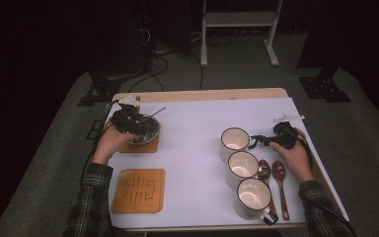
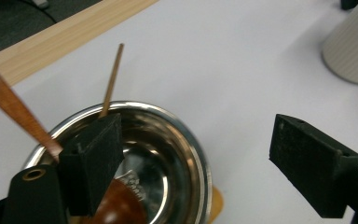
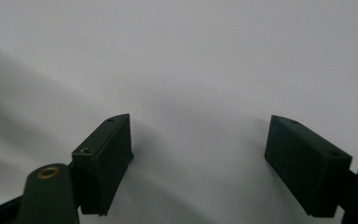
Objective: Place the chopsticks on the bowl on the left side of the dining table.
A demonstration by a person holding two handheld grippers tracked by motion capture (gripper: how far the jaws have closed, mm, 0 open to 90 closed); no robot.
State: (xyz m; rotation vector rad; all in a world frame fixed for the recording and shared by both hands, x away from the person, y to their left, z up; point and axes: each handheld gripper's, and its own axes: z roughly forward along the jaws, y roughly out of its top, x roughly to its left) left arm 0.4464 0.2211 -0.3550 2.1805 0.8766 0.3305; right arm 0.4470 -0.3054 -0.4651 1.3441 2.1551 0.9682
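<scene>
The left hand-held gripper (image 1: 127,121) hovers above the shiny round steel bowl (image 2: 168,154), which stands on a square orange-brown coaster (image 1: 139,144) at the left side of the white table (image 1: 197,148). Its jaws are wide apart and grip nothing. A brown wooden spoon (image 2: 121,205) lies in the bowl just under the left jaw, and its thin handle (image 2: 112,79) leans over the far rim, pointing away from the gripper. The left hand is much nearer to it. The right hand-held gripper (image 1: 256,139), also open and empty, rests low beside the farthest of three cream mugs (image 1: 235,143).
</scene>
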